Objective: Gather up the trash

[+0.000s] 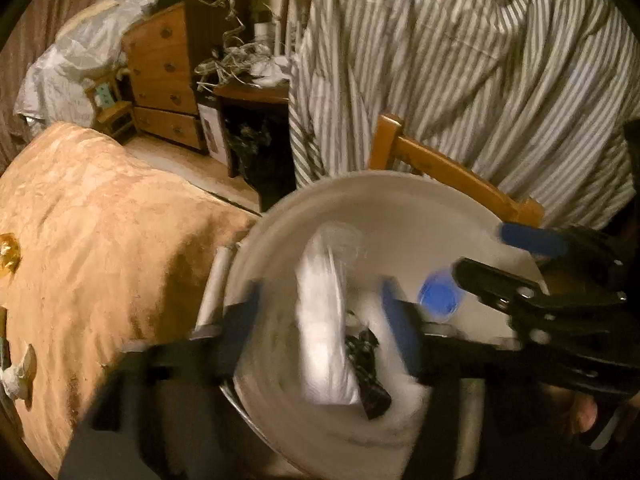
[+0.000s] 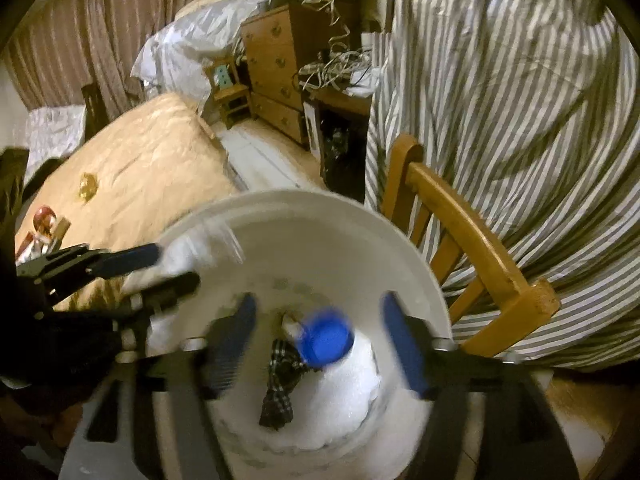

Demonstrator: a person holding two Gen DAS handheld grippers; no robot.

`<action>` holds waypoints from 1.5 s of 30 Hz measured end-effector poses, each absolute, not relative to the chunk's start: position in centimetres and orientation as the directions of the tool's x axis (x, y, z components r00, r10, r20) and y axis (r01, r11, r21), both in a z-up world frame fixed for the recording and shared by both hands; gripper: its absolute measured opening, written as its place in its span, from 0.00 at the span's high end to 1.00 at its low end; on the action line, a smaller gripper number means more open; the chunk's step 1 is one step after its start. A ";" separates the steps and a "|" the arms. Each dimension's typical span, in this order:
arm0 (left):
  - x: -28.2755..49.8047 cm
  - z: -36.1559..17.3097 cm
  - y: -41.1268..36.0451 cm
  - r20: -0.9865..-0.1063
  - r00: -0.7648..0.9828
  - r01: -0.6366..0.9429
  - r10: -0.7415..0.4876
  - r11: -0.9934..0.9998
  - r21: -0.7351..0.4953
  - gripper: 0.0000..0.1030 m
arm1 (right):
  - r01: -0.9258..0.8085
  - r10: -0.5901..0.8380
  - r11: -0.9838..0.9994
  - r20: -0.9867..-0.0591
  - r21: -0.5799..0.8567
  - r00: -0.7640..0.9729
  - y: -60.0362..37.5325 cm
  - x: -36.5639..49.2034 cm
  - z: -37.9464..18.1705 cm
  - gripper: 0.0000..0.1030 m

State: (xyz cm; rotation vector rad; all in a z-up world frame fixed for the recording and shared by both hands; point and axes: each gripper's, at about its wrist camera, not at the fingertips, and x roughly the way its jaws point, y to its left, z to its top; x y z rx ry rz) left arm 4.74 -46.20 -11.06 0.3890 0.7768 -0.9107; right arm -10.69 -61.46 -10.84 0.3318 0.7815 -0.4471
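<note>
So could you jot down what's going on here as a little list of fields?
place: bedroom, bed with tan cover
container: white bucket beside a wooden chair
in the bucket: white crumpled stuff, dark checked scrap
blue lid: blurred, under the right gripper, untouched by its fingers
left gripper: open, white wad blurred between its fingers

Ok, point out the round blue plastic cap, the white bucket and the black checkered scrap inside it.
Round blue plastic cap (image 2: 326, 338): right wrist view, on its blue face.
White bucket (image 2: 320, 216): right wrist view, on its far rim.
Black checkered scrap (image 2: 280, 392): right wrist view, on its middle.
</note>
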 end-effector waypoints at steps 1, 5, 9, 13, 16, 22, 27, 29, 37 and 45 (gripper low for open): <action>4.9 -11.1 -46.0 -0.740 0.375 0.819 -0.559 0.574 -0.018 0.27 | 0.506 -0.265 0.853 -0.733 0.125 0.627 -61.6 -10.9 -10.7 0.31; 5.3 -11.2 -45.9 -0.745 0.374 0.814 -0.552 0.581 -0.021 0.27 | 0.525 -0.275 0.840 -0.726 0.138 0.631 -61.9 -11.6 -10.5 0.31; 5.3 -11.3 -45.9 -0.747 0.371 0.815 -0.551 0.579 -0.023 0.27 | 0.533 -0.279 0.834 -0.725 0.141 0.630 -61.9 -11.9 -10.6 0.31; 5.3 -11.1 -45.8 -0.744 0.371 0.815 -0.556 0.578 -0.025 0.27 | 0.532 -0.280 0.835 -0.724 0.140 0.630 -62.0 -12.0 -10.6 0.31; 5.1 -10.9 -45.6 -0.737 0.381 0.814 -0.558 0.580 -0.019 0.27 | 0.537 -0.289 0.833 -0.718 0.138 0.633 -62.0 -12.3 -10.4 0.31; 5.8 -10.2 -43.2 -0.729 0.393 0.797 -0.561 0.603 -0.033 0.27 | 0.518 -0.320 0.847 -0.664 0.120 0.676 -60.3 -13.1 -8.2 0.28; 6.4 -9.6 -39.8 -0.712 0.440 0.777 -0.547 0.629 -0.003 0.27 | 0.454 -0.294 0.881 -0.598 0.134 0.746 -57.2 -12.4 -5.8 0.20; 7.0 -9.3 -37.2 -0.702 0.465 0.758 -0.539 0.653 0.001 0.27 | 0.412 -0.262 0.899 -0.577 0.146 0.774 -55.5 -11.8 -5.2 0.19; 11.8 -9.6 -24.9 -0.701 0.567 0.596 -0.433 0.803 -0.013 0.27 | 0.242 -0.120 0.958 -0.554 0.153 0.824 -47.8 -7.2 -4.2 0.13; 16.7 -9.6 -8.8 -0.691 0.684 0.316 -0.236 0.949 -0.011 0.27 | 0.103 0.008 0.982 -0.585 0.156 0.811 -39.9 -3.2 -4.5 0.12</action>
